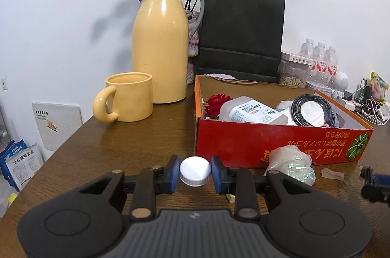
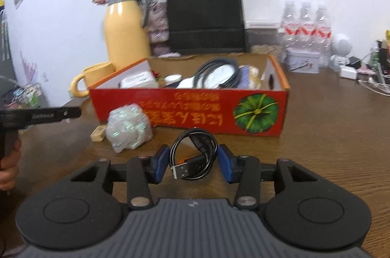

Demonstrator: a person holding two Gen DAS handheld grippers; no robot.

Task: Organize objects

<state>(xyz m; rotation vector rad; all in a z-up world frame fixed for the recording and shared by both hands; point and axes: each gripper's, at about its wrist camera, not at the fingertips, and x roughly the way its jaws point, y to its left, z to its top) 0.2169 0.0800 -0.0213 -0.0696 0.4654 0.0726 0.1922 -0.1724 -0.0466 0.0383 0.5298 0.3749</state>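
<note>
My left gripper (image 1: 195, 171) is shut on a small white ribbed cap (image 1: 195, 167), held just above the brown table (image 1: 146, 143). Between the blue pads of my right gripper (image 2: 193, 160) sits a coiled black USB cable (image 2: 181, 169), and both pads touch the coil. An open red cardboard box (image 1: 268, 143) (image 2: 195, 107) lies ahead, holding a white packet, a black cable coil and a red flower. In front of it lie a crumpled glittery plastic bag (image 1: 292, 164) (image 2: 129, 129) and a small beige piece (image 2: 98, 133). A hand (image 2: 9, 160) at the right wrist view's left edge carries the left gripper.
A yellow thermos jug (image 1: 159, 43) and a yellow mug (image 1: 129, 97) stand left of the box. Behind it are a black paper bag (image 1: 243, 33), dried roses and water bottles (image 1: 321, 60). Chargers and cords clutter the far right. The table's edge runs along the left.
</note>
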